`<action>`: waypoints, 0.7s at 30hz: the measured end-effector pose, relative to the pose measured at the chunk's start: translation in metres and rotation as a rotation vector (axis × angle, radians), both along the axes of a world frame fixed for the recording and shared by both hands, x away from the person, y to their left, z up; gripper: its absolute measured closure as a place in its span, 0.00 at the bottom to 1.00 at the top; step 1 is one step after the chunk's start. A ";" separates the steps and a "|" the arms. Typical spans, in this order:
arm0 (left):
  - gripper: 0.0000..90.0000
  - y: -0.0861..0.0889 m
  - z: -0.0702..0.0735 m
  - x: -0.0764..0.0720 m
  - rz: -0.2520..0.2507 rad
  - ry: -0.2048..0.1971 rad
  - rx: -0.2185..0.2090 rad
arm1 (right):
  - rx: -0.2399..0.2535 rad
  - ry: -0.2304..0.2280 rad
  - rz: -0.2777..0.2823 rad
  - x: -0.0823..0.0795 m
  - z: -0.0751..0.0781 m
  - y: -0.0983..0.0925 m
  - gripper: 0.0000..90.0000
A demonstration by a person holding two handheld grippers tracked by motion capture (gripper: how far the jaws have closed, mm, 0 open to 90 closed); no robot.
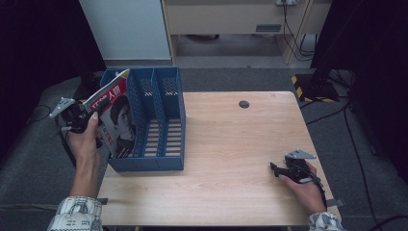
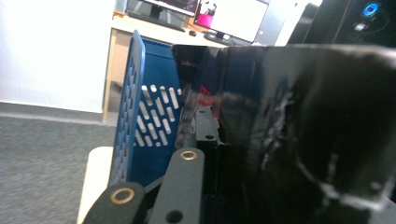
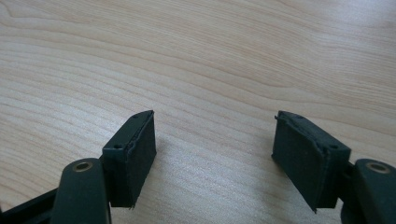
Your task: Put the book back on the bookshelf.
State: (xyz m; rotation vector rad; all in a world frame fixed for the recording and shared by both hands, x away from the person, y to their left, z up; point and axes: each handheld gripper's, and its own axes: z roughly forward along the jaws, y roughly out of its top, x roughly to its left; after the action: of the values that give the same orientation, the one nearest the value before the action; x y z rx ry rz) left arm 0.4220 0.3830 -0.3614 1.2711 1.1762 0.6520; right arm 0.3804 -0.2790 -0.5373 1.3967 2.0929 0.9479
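Note:
A magazine (image 1: pixel 117 114) with a red title and a portrait on its cover leans tilted in the leftmost slot of a blue file organizer (image 1: pixel 159 162). Its top corner sticks out above the rim. My left gripper (image 1: pixel 94 119) is shut on the magazine's left edge, just outside the organizer's left wall. In the left gripper view the glossy dark cover (image 2: pixel 289 130) is pressed against the one jaw of the left gripper (image 2: pixel 214 135) that shows, with the slotted blue wall (image 2: pixel 140 116) beside it. My right gripper (image 1: pixel 275 168) rests low on the table at the right, open. Nothing sits between the right gripper's (image 3: pixel 215 149) pads.
The wooden table (image 1: pixel 231 130) has a small dark round hole cover (image 1: pixel 244 104) near its far edge. The organizer's middle and right slots hold nothing. Grey carpet surrounds the table, with a black stand and cables (image 1: pixel 317 86) at the far right.

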 end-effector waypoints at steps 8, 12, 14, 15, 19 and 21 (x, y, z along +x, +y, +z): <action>0.94 0.002 -0.001 -0.001 0.017 0.001 -0.003 | -0.001 -0.001 0.001 0.000 0.000 0.000 0.33; 0.94 0.004 -0.003 -0.002 0.032 0.003 -0.008 | -0.001 -0.001 0.001 0.000 0.000 0.000 0.33; 0.93 0.006 -0.004 -0.003 0.041 0.009 -0.008 | -0.001 0.000 0.001 0.000 0.000 0.000 0.33; 0.93 0.007 -0.004 -0.003 0.047 0.015 -0.006 | 0.000 0.000 0.000 0.000 0.000 0.000 0.33; 0.93 0.011 -0.008 -0.004 0.059 0.024 -0.010 | -0.001 -0.001 0.001 0.000 0.000 0.000 0.33; 0.93 0.012 -0.009 -0.005 0.067 0.027 -0.013 | -0.001 -0.001 0.001 0.000 0.000 0.000 0.33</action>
State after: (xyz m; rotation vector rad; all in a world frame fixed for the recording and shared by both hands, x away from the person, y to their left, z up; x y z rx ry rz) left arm 0.4174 0.3948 -0.3700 1.2367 1.2476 0.6773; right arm 0.3804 -0.2790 -0.5373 1.3947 2.0933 0.9474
